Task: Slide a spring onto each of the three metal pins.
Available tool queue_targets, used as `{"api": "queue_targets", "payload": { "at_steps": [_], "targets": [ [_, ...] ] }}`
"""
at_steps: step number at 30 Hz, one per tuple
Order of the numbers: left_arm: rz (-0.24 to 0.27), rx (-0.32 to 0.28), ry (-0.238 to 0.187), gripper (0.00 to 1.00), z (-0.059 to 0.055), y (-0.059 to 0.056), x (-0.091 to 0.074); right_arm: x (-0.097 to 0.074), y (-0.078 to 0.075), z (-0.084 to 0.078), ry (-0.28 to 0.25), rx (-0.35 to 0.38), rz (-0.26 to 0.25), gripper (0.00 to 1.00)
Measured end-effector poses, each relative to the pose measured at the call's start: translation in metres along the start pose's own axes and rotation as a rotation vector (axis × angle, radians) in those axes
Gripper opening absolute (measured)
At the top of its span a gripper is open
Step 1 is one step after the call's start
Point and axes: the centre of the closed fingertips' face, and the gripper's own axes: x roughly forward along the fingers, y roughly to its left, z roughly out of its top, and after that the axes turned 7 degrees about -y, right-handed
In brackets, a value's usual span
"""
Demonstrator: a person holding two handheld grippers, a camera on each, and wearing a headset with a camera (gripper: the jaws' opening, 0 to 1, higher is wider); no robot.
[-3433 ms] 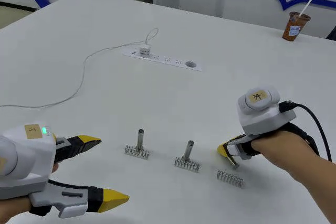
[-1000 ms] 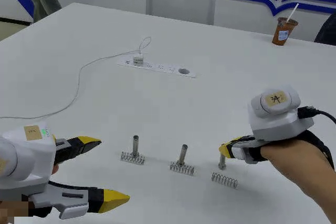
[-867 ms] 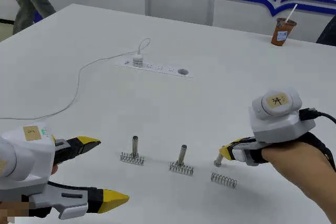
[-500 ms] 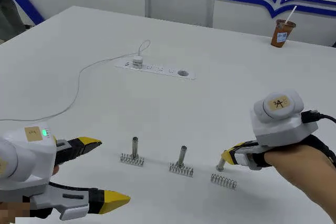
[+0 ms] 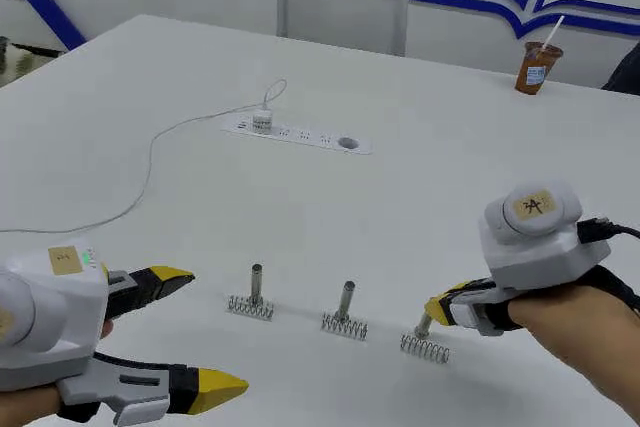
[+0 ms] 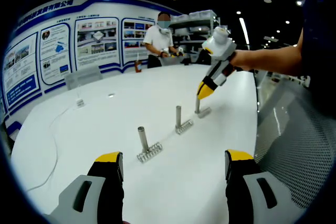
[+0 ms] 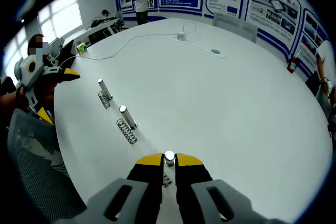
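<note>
Two metal pins stand upright on the white table, each with a spring lying at its foot. My right gripper is shut on the third pin, which leans slightly, just above a third spring. In the right gripper view that pin's top shows between the closed yellow tips. My left gripper hangs open at the lower left, nothing between its fingers; its own view faces the row of pins and the right gripper.
A power strip with a white cable lies mid-table. A drink cup with a straw stands at the far right edge, and a chair is behind the table. A person stands far off.
My right gripper stayed shut on the third pin and lowered it a little, close to the spring. The left gripper kept its place, still open.
</note>
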Motion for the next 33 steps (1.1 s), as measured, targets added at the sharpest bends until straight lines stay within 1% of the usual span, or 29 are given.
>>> {"api": "queue_targets", "payload": {
  "at_steps": [6, 12, 21, 26, 28, 29, 33],
  "targets": [
    [-0.001, -0.002, 0.001, 0.81, -0.001, 0.0, 0.0, 0.0, 0.0, 0.0, -0.005, -0.023, 0.005, 0.09],
    [-0.002, 0.0, -0.002, 0.81, 0.0, 0.0, 0.0, 0.0, 0.001, 0.003, -0.022, -0.048, 0.01, 0.1],
    [-0.004, 0.003, -0.001, 0.81, -0.001, -0.001, 0.0, -0.009, 0.006, 0.0, -0.044, -0.064, 0.027, 0.15],
    [-0.003, 0.003, -0.001, 0.81, -0.001, -0.001, -0.001, -0.017, 0.005, -0.009, -0.051, -0.061, 0.044, 0.15],
    [-0.004, 0.002, 0.001, 0.81, -0.001, -0.002, 0.0, -0.017, 0.005, -0.015, -0.047, -0.074, 0.062, 0.15],
    [-0.006, 0.004, 0.002, 0.81, -0.002, -0.002, 0.0, -0.017, 0.006, -0.021, -0.035, -0.084, 0.08, 0.15],
    [-0.008, 0.003, 0.0, 0.81, -0.001, -0.004, 0.001, -0.015, 0.01, -0.029, -0.018, -0.135, 0.128, 0.15]
  ]
}}
